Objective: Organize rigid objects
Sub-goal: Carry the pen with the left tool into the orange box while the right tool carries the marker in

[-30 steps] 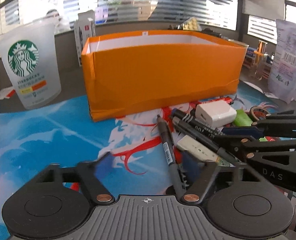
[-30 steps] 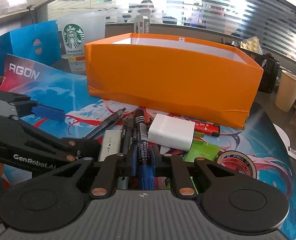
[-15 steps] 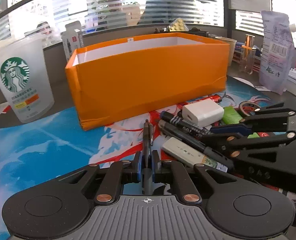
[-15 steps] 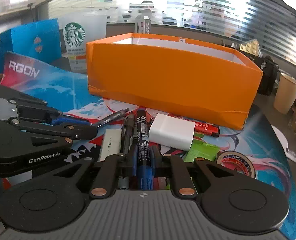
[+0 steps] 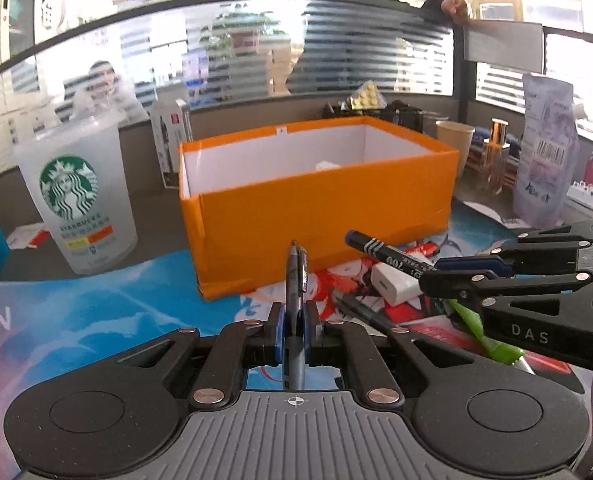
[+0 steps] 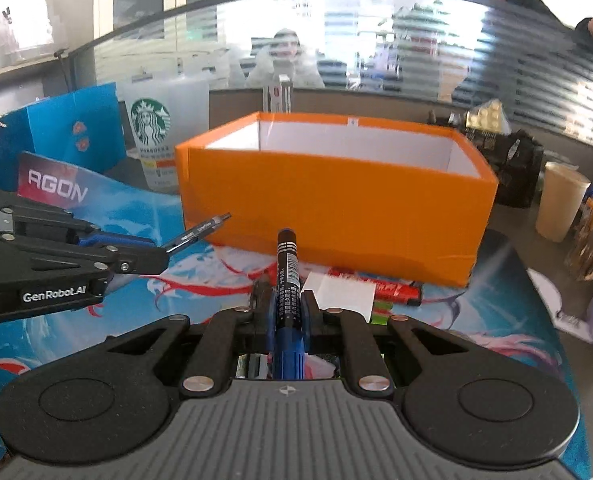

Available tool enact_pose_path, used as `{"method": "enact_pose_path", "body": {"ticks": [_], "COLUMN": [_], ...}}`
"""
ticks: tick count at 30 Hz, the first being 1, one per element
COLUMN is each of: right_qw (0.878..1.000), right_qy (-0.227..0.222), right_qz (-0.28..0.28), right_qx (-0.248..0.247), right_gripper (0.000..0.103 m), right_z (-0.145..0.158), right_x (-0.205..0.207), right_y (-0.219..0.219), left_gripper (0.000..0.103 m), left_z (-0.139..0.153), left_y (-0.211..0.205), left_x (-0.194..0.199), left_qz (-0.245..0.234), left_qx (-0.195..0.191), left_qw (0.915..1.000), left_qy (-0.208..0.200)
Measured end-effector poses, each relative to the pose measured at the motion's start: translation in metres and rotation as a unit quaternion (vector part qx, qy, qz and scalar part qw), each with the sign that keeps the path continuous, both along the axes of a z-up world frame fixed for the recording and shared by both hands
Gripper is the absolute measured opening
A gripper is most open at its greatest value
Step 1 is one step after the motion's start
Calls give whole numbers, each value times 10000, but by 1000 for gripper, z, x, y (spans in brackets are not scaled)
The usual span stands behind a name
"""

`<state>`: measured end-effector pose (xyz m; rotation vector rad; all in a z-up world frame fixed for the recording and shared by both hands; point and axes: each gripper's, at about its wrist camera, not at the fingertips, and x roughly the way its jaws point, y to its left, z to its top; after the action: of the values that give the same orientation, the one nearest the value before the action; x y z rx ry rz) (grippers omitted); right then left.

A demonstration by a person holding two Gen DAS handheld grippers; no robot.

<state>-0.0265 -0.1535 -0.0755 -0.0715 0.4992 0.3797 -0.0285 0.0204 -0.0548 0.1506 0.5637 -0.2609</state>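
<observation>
One orange box point(image 5: 320, 216), two cups point(image 5: 76, 196), one charger point(image 5: 394, 286).

The box point(image 5: 320, 216) stands at the centre of the left wrist frame, on the mat point(image 5: 96, 312). The cup point(image 5: 76, 196) is left of it. The charger point(image 5: 392, 284) lies at lower right, before the box.

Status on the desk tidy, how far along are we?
Early stage. Done: a white item already lies inside the orange box. In hand: the left gripper is shut on a slim pen, the right gripper on a black-and-blue marker, both raised in front of the box. Left on the mat: a white charger, a red marker, a green item and another dark pen.
</observation>
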Motion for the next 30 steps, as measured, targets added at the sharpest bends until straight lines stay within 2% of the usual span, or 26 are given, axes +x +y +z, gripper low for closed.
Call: {"method": "enact_pose_path", "body": {"ticks": [15, 30], "right_qw": [9988, 9967], "right_qy": [-483, -775], "right_qz": [-67, -231], "right_qx": [-43, -120], "right_gripper": [12, 12], "right_z": [33, 49], "right_x": [-9, 6], "right_y": [-5, -16], "left_gripper": [7, 7], "left_z": [46, 67], "left_y": [8, 0], "left_x": [6, 39], "left_qz": [129, 223], "left_qx": [-232, -354], "left_qw": [9993, 9983], "left_qy": [-260, -412]}}
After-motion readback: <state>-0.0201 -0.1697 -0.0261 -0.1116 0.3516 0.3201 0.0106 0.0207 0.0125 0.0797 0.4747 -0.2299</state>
